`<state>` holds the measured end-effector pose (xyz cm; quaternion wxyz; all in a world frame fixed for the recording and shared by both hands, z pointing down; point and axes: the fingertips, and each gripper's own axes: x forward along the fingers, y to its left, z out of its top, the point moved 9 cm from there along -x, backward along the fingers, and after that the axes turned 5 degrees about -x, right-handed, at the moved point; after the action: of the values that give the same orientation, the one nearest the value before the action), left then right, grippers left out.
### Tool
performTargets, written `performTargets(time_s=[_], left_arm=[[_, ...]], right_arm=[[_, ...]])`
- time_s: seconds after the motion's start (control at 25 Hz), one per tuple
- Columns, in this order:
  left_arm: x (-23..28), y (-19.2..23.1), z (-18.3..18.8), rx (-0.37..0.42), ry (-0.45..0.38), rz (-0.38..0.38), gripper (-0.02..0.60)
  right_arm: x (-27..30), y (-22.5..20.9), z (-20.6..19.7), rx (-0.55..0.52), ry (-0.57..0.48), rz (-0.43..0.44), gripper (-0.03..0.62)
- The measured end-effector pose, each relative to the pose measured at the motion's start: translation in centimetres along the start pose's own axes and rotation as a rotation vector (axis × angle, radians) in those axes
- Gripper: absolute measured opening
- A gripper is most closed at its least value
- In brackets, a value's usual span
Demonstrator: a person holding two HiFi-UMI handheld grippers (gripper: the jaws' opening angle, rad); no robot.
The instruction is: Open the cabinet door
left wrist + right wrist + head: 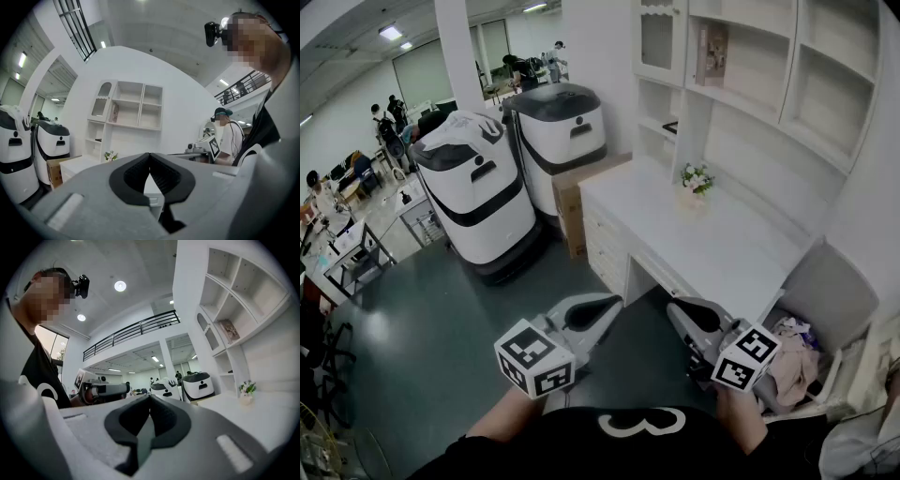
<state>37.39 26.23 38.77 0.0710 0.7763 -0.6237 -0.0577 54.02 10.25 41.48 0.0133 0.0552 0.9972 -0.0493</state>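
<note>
Flooring [431, 337] of dark grey-green is spread across the left of a large hall. Two white-and-black machines [483, 192] are parked there side by side. A cardboard box [570, 199] is set against the left end of a white bench [722, 248]. A small pot of flowers [696, 181] is stood near the bench's far edge, and a white shelf unit [787, 84] is mounted above it. At the near right, a heap of clothes [792, 361] is tucked into a low compartment.

Open floor is left between the machines and the bench's near edge. Over that floor the left tool [598, 311] and the right tool [678, 314] are held side by side, just short of the bench. Each is pressed together, with nothing caught between the pads.

The cabinet door [657, 39], arched and glazed, is set at the left end of the shelf unit's upper tier. It is seen closed, well apart from both tools, far beyond and above them.
</note>
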Motion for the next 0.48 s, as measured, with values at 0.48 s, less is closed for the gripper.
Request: performTargets(time_s=[0.48], left_arm=[[-3.8, 4.1, -1.7, -0.011, 0.0, 0.0, 0.003]], right_arm=[[3.6, 2.1, -2.1, -0.009, 0.006, -0.032, 0.003]])
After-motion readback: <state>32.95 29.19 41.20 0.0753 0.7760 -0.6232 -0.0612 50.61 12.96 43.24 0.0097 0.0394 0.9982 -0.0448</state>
